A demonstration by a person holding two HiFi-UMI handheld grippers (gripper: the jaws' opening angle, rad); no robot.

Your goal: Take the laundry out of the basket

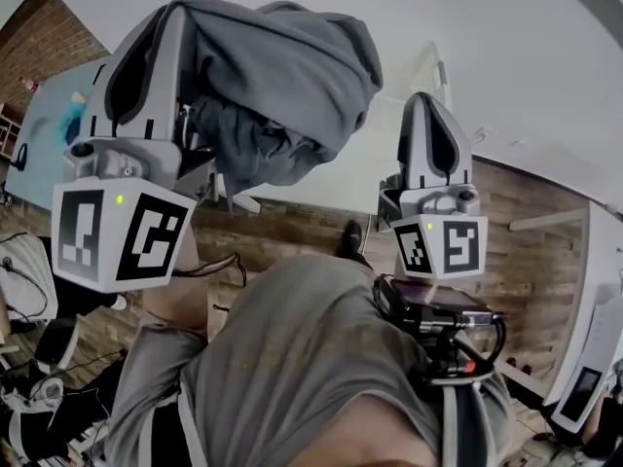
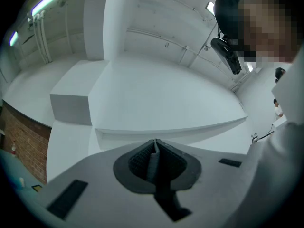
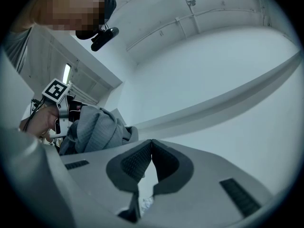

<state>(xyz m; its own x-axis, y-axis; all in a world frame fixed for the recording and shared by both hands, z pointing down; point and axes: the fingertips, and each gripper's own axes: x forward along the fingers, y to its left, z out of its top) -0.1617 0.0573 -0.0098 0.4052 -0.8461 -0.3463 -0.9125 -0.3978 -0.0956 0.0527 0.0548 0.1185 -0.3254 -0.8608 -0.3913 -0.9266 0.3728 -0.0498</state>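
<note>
Laundry, one grey garment (image 1: 282, 76), hangs draped over the upturned left gripper (image 2: 155, 146), whose jaws are clenched on a fold of it. Just beside it, the right gripper (image 3: 151, 144) points upward too, jaws pressed together on nothing.

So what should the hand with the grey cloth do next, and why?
Probably bring the left gripper down and to one side, jaws shut, to find a spot to lay the grey cloth. The cloth hangs high in the air, pinched in those jaws, and the right gripper is shut and empty.
</note>
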